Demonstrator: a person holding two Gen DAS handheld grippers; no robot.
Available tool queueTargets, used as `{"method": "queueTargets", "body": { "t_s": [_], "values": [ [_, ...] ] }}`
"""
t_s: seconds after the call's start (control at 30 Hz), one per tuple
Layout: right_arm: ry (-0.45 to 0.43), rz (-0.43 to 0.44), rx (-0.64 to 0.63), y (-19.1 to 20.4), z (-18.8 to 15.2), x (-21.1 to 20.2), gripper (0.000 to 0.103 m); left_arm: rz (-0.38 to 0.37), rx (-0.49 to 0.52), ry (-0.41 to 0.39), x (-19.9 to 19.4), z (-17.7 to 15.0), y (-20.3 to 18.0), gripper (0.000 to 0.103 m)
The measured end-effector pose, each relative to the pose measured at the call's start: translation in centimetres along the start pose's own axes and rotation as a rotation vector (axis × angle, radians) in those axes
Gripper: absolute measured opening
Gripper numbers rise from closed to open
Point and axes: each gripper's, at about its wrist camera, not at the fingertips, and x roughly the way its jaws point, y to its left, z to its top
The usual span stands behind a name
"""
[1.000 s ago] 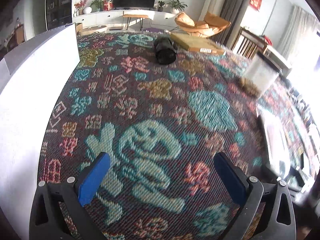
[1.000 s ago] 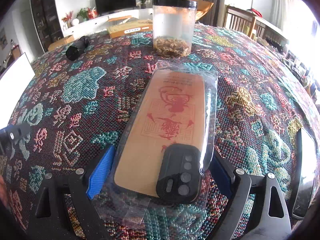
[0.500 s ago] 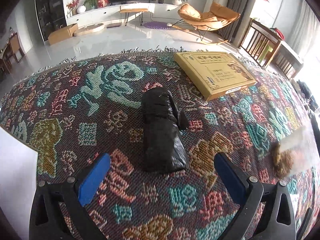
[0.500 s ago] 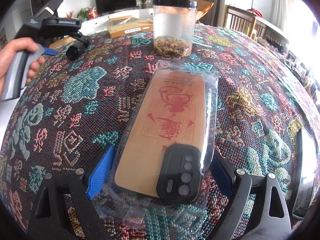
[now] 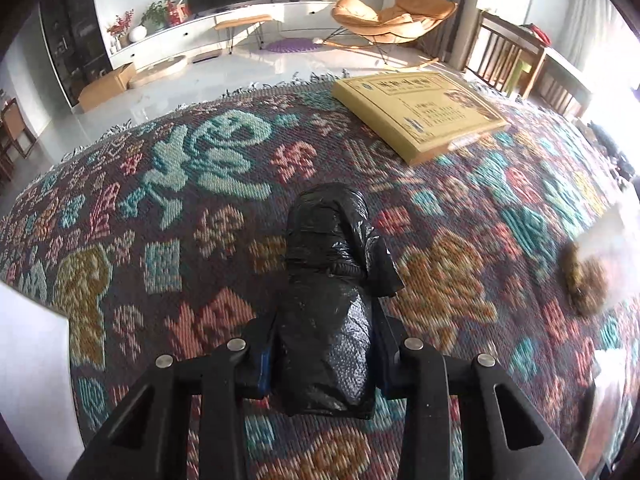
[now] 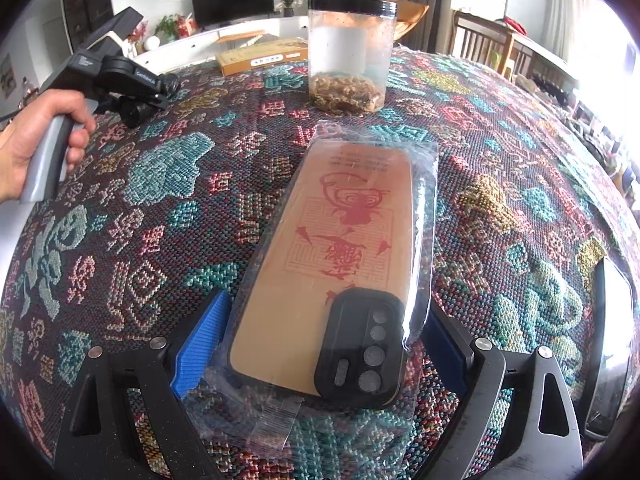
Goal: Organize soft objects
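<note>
Black crinkled plastic roll [image 5: 326, 312] lay pinched in the left gripper [image 5: 324, 356]; the right gripper [image 6: 320, 344] gaped around a bagged phone case [image 6: 332, 268] on the woven patterned tablecloth [image 5: 200, 184].

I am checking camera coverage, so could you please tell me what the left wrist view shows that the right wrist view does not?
Only the left wrist view shows the left gripper shut on the black bag roll. Only the right wrist view shows the bagged phone case between the open right gripper fingers, plus the person's left hand. Both show the yellow box, the clear jar and the patterned tablecloth.
</note>
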Motion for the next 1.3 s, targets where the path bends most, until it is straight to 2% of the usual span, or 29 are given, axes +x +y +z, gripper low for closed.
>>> {"method": "queueTargets", "body": {
  "t_s": [0.13,0.23,0.33,0.37,0.4,0.43,0.47,0.5,0.6,1.3],
  "values": [
    [0.000,0.001,0.000,0.0,0.0,0.0,0.093,-0.084,0.042,0.028,-4.9,-7.5,-2.3,0.037],
    [0.000,0.000,0.000,0.0,0.0,0.0,0.093,-0.121,0.087,0.019,-9.1,-13.7,-5.1,0.037],
    [0.000,0.000,0.000,0.0,0.0,0.0,0.093,-0.076,0.114,0.000,-10.4,-18.1,-7.1,0.039],
    [0.000,0.000,0.000,0.0,0.0,0.0,0.093,-0.061,0.128,0.002,-10.1,-19.1,-7.6,0.044],
    [0.000,0.000,0.000,0.0,0.0,0.0,0.093,-0.039,0.160,-0.057,-10.5,-19.6,-8.3,0.050],
    [0.000,0.001,0.000,0.0,0.0,0.0,0.093,-0.003,0.185,-0.069,-10.3,-19.8,-8.8,0.078],
    [0.000,0.001,0.001,0.0,0.0,0.0,0.093,0.033,0.191,-0.071,-10.0,-19.8,-9.2,0.100],
    [0.000,0.003,0.001,0.1,0.0,0.1,0.093,0.046,0.181,-0.089,-9.8,-19.9,-9.1,0.103],
    [0.000,0.003,0.001,0.1,0.0,0.1,0.093,-0.004,0.120,-0.088,-9.5,-19.4,-8.2,0.103],
    [0.000,0.003,0.000,0.2,0.1,0.3,0.093,0.001,0.123,-0.094,-9.4,-19.4,-8.3,0.103]
  ]
}}
